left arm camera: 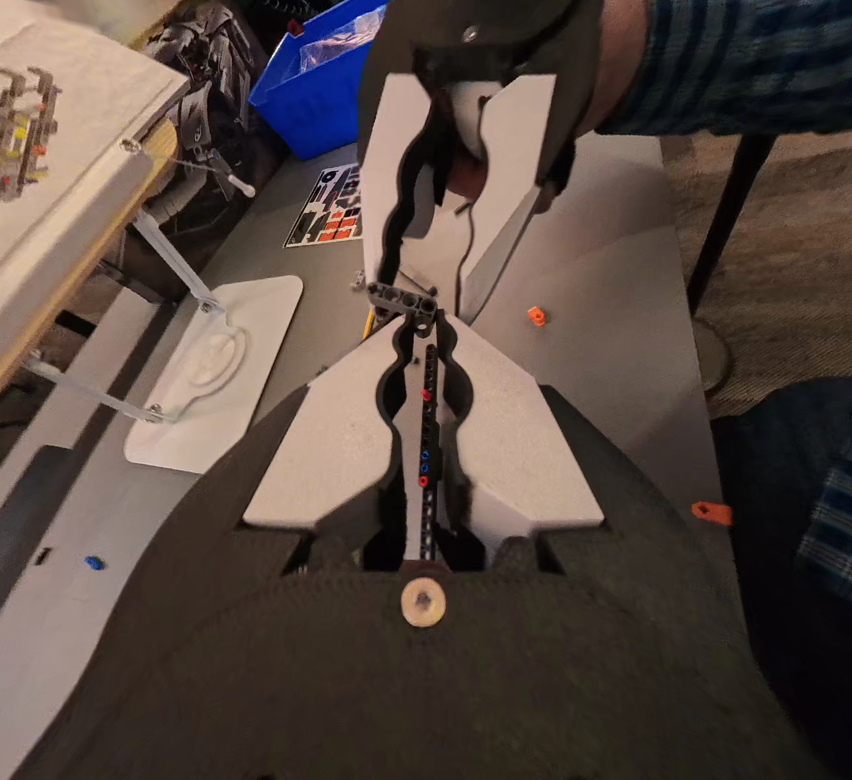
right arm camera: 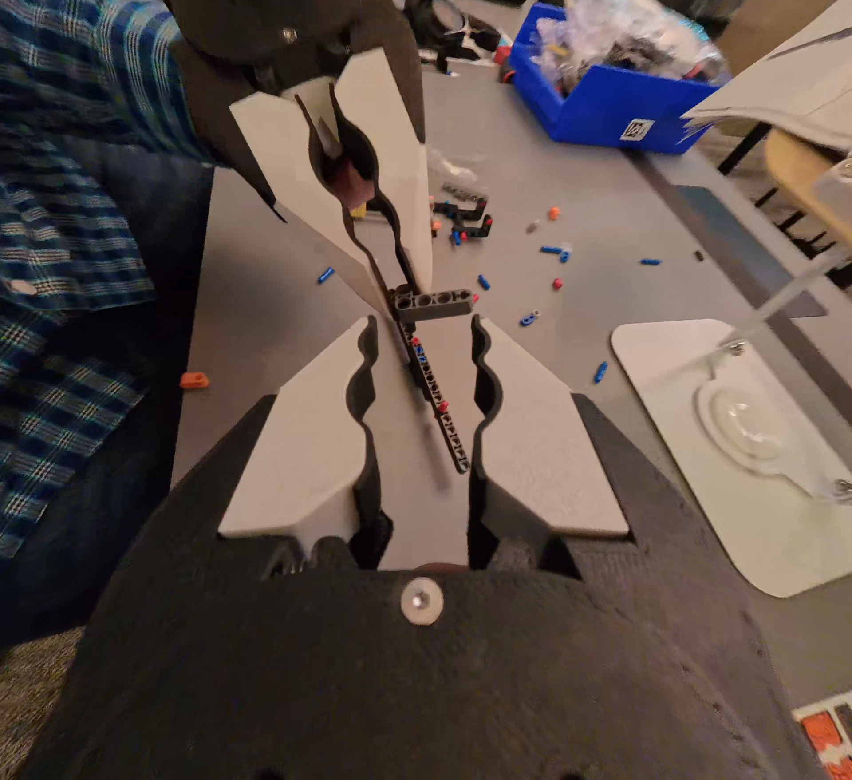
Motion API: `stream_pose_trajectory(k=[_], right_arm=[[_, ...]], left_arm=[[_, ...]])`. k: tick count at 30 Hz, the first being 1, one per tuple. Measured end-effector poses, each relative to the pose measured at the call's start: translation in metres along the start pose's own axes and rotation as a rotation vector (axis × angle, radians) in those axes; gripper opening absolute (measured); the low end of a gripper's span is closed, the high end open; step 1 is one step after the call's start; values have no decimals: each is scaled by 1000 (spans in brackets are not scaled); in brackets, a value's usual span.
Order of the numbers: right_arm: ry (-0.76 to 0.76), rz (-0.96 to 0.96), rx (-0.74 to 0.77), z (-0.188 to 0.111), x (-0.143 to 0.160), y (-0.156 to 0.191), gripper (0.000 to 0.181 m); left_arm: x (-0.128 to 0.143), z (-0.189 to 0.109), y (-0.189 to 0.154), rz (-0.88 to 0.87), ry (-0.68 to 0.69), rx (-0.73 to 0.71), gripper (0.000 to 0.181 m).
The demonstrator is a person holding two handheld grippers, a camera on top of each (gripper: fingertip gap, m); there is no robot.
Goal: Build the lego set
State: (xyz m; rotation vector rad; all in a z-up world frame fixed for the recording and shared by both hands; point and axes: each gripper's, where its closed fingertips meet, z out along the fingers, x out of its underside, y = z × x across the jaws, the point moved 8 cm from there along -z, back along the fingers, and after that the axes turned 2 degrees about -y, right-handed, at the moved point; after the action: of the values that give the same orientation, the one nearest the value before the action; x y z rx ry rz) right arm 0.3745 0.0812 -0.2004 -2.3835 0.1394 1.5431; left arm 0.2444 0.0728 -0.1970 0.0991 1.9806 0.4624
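My left gripper (left arm camera: pixel 422 324) is shut on a long black lego beam (left arm camera: pixel 428 416) that carries red and blue pins. It grips the beam just under its upper end, and the rest hangs down below the fingers. A short grey beam (left arm camera: pixel 402 299) sits crosswise on that end. My right gripper (right arm camera: pixel 424 319) is open, with its fingers on either side of the grey beam (right arm camera: pixel 435 302) and the black beam (right arm camera: pixel 435 393). In the left wrist view the right gripper (left arm camera: pixel 419 301) comes in from above. In the right wrist view the left gripper (right arm camera: pixel 397 296) comes in from the upper left.
On the grey table (right arm camera: pixel 599 204) lie loose blue pins (right arm camera: pixel 553 250), a small black assembly (right arm camera: pixel 465 218) and orange pieces (left arm camera: pixel 535 316) (right arm camera: pixel 193 380). A blue bin (right arm camera: pixel 613 112) of bagged parts stands behind. A white stand base (right arm camera: pixel 691 504), a sticker sheet (left arm camera: pixel 332 209) and an instruction booklet (left arm camera: pixel 69 112) are nearby.
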Motion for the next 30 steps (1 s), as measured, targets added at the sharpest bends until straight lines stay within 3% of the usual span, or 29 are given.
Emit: stream_pose_trajectory(k=[4,13,18,23,30], right_arm=[[-17,-9,-49,1,1,-1,31],[-123,417,-168,-6,11,-13,27],[-170,540,-198,-10,15,-16,27],[-163,629,-203,-1,20,-21,10],[-145,700,-213,7,37,-28,6]], left_arm=[[-4,1,-2,90,40,4,6],[-6,8,-5,241,96,-71,5],[-2,13,-9,290,137,-88,6],[2,23,-12,323,185,-95,6],[18,32,-6,233,231,-75,11]])
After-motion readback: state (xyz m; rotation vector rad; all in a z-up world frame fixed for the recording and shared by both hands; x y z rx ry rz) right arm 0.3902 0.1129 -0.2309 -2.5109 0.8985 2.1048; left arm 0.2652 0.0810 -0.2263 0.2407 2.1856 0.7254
